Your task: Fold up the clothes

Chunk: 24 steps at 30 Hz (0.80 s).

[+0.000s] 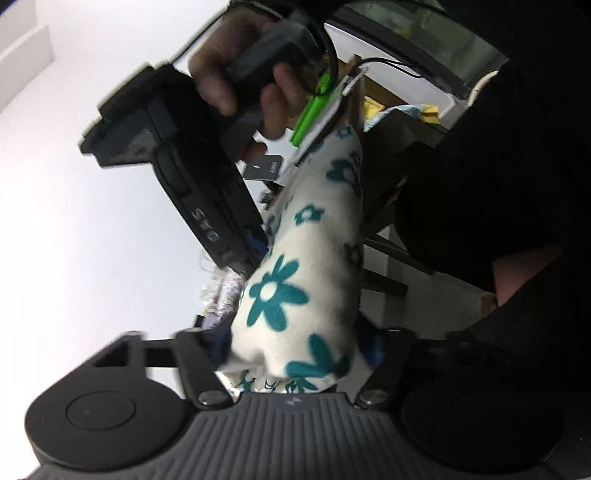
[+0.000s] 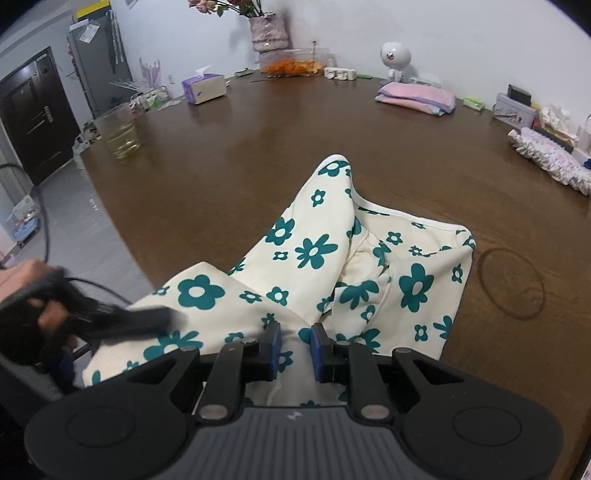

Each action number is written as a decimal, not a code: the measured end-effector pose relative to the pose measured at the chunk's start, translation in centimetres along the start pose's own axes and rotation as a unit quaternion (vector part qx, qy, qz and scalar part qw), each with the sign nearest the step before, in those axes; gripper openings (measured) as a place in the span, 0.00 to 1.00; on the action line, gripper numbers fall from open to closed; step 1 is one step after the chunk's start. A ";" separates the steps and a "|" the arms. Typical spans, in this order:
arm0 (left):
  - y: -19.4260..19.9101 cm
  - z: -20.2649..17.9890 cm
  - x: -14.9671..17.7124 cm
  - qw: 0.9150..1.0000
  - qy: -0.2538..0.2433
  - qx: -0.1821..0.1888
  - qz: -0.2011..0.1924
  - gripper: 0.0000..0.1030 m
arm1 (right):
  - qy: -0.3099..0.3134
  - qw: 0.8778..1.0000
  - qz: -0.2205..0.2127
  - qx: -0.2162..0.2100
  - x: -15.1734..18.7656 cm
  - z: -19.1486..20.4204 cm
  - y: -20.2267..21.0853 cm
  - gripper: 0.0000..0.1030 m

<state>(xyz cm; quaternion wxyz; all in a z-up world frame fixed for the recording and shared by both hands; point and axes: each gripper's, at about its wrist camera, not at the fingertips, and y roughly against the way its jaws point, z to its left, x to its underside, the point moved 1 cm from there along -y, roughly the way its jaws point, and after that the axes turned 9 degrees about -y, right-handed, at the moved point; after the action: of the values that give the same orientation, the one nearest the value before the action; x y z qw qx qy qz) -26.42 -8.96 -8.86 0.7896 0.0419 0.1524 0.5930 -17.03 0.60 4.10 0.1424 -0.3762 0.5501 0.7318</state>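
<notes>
A cream garment with teal flowers [image 2: 325,258] lies bunched on the brown table [image 2: 258,155], one end trailing off the near edge. My right gripper [image 2: 294,347] is shut on a fold of the garment between its blue pads. My left gripper [image 1: 295,350] points upward and is shut on the garment [image 1: 295,266], which stretches away from it. The right gripper and the hand that holds it [image 1: 229,81] show in the left wrist view. The left gripper shows blurred at the lower left of the right wrist view [image 2: 122,321].
A folded pink stack [image 2: 415,96] lies at the table's far right. A glass jar [image 2: 120,133] stands at the left edge. A tissue box [image 2: 205,86], a flower vase [image 2: 267,33], a white figure [image 2: 395,61] and a patterned bundle [image 2: 550,158] line the edges.
</notes>
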 end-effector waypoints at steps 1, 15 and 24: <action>0.0 0.2 0.1 1.000 0.006 0.010 -0.004 0.49 | 0.016 1.000 -0.011 -0.002 0.4 0.1 0.8 0.16; -1.2 5.6 1.8 0.981 0.147 0.129 -0.011 0.40 | 0.417 0.904 -0.093 -0.009 11.4 3.8 7.8 0.83; -1.8 7.3 3.0 0.961 0.215 0.173 -0.009 0.39 | 0.498 0.855 -0.141 0.023 12.1 2.9 3.0 0.52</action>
<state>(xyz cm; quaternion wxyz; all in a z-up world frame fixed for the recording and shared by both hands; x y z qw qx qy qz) -21.90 -5.83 -2.94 0.7244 0.0482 0.4190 0.5453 -28.24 -0.28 -1.99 -0.0407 -0.7603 0.5052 0.4062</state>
